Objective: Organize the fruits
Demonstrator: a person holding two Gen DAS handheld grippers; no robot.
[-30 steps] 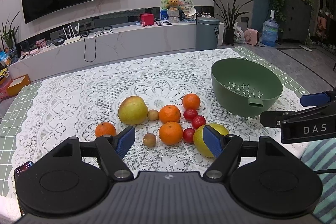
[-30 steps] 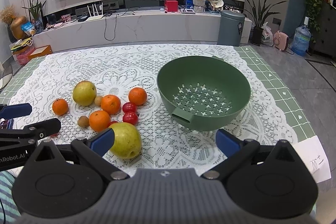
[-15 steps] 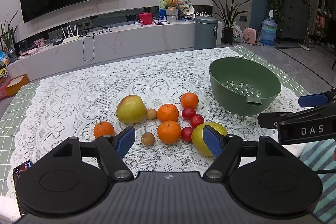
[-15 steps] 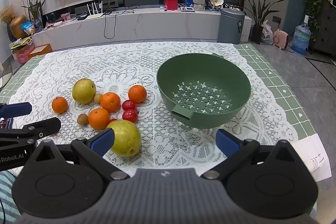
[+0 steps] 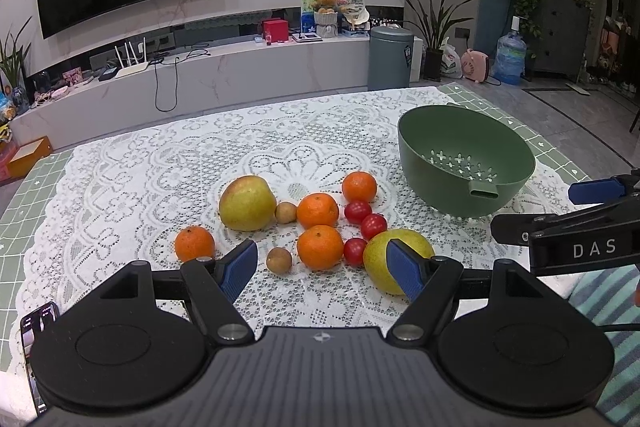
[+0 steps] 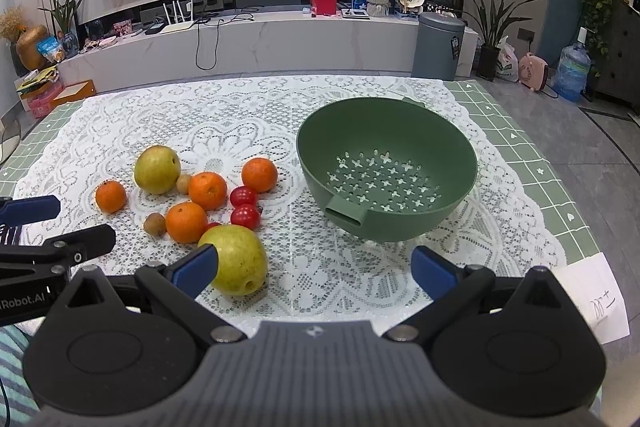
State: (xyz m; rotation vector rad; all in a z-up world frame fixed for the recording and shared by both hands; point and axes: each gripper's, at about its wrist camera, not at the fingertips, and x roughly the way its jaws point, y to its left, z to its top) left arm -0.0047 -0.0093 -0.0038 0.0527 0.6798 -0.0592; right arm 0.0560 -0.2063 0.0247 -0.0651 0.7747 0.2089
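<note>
Green and empty, the colander [image 6: 386,171] waits on the lace-covered bench [image 6: 224,123] right of the loose fruit [image 5: 318,211], presumably to collect it, while both the left hand-held gripper [image 5: 322,269] and right hand-held gripper [image 6: 314,269] hover wide apart, holding nothing.

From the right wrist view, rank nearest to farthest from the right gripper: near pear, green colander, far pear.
1. Near pear, beside the left jaw of the right gripper.
2. Green colander, ahead, slightly right.
3. Far pear, far left.
</note>
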